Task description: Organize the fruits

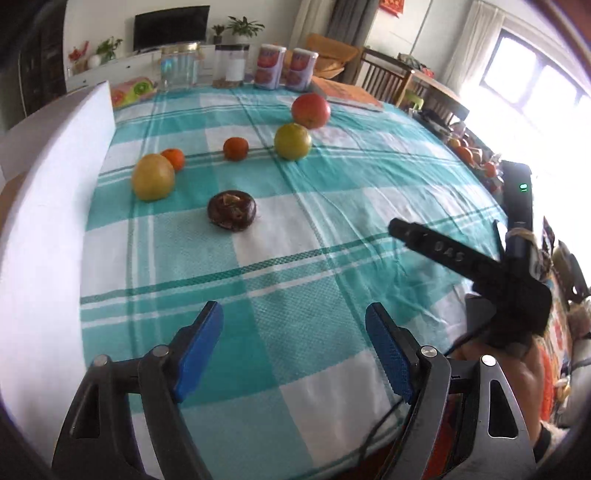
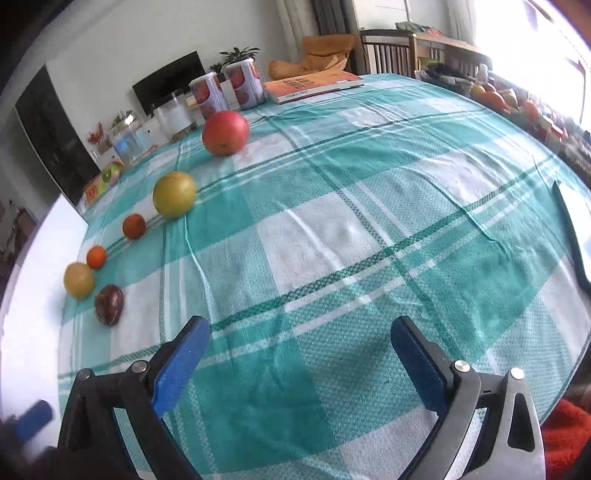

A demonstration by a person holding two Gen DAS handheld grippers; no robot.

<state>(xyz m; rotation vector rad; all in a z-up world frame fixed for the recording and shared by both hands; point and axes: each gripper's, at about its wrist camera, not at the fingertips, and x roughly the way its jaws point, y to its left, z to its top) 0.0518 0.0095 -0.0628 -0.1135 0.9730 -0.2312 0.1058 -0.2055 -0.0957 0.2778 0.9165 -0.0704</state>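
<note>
Left gripper (image 1: 293, 325) wide open (empty), right gripper (image 2: 301, 341) likewise

We see teal-and-white checked tablecloth (image 1: 295, 229) covering table. Along far edge: clear glass jar (image 1: 180, 66), white-labelled canister with dark lid (image 1: 232, 65), two printed tins (image 1: 286, 67) side by side, touching or nearly so. Open orange book (image 2: 312, 85) lies flat near far right corner. Fruit-print box (image 1: 132, 90) sits at far left corner. We note white board (image 1: 48, 206) standing along left edge. Beyond table: dark TV (image 1: 171, 26), potted plants (image 1: 243, 26), wooden chair (image 1: 384, 77), bright window (image 1: 532, 81).
</note>
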